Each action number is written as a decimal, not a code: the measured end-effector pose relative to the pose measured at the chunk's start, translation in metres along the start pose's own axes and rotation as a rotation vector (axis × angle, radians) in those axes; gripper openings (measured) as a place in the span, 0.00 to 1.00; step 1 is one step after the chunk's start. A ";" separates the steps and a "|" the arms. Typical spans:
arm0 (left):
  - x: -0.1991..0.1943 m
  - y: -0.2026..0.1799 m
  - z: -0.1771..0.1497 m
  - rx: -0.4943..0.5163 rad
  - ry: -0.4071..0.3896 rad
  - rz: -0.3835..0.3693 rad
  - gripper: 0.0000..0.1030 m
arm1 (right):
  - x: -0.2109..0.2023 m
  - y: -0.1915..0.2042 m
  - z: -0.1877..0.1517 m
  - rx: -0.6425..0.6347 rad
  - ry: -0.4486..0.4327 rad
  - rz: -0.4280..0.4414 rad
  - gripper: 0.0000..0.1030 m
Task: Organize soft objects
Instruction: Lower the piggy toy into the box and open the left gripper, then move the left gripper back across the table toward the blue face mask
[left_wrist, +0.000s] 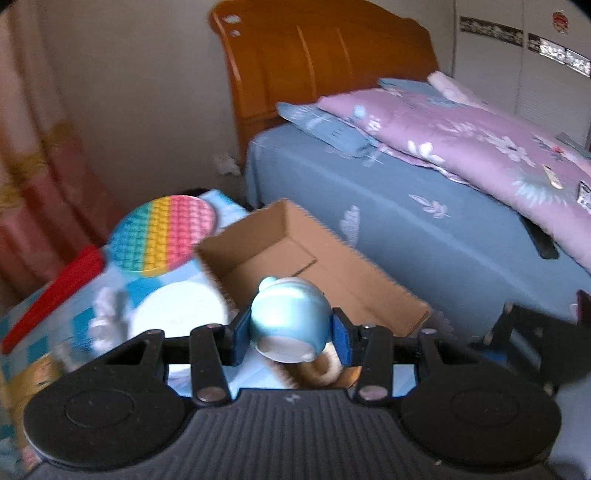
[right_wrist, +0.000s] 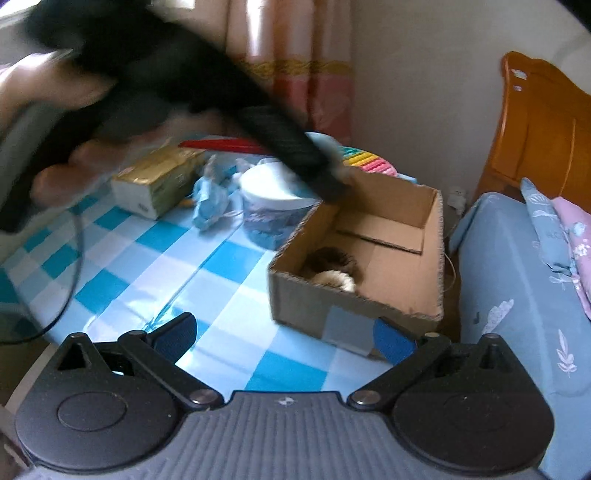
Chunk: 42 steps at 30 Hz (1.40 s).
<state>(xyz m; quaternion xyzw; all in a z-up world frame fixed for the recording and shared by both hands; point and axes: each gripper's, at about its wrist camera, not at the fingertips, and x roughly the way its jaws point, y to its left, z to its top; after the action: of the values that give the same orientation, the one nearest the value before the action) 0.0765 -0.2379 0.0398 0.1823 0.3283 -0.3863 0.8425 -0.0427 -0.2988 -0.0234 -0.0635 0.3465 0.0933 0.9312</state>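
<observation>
My left gripper (left_wrist: 290, 334) is shut on a light blue and white soft toy (left_wrist: 290, 317), held above the near end of an open cardboard box (left_wrist: 291, 236). A beige furry ring toy (left_wrist: 321, 369) lies in the box under it; it also shows in the right wrist view (right_wrist: 334, 277). My right gripper (right_wrist: 284, 339) is open and empty, low over the blue checked tablecloth (right_wrist: 155, 266) beside the box's (right_wrist: 417, 258) near corner. The left gripper shows there as a dark blur (right_wrist: 295, 155) above the box's far end.
A rainbow pop-it disc (left_wrist: 162, 230), a red strip (left_wrist: 51, 295), a white lidded tub (right_wrist: 273, 206), a tissue pack (right_wrist: 159, 184) and a crumpled blue cloth (right_wrist: 210, 199) lie on the table. A bed with blue sheet (left_wrist: 424, 236) stands right of the box.
</observation>
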 end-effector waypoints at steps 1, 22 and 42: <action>0.007 -0.002 0.004 0.001 0.011 -0.019 0.42 | 0.001 0.002 -0.001 -0.005 0.003 0.002 1.00; 0.010 -0.010 0.009 -0.031 -0.044 -0.002 0.89 | 0.002 0.003 -0.003 0.068 -0.005 0.026 1.00; -0.072 0.039 -0.099 -0.286 -0.068 0.282 0.98 | 0.002 0.035 0.007 0.067 0.040 -0.016 1.00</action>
<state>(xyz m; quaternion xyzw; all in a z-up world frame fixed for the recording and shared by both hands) 0.0306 -0.1195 0.0208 0.0919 0.3223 -0.2198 0.9162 -0.0442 -0.2626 -0.0212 -0.0370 0.3675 0.0731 0.9264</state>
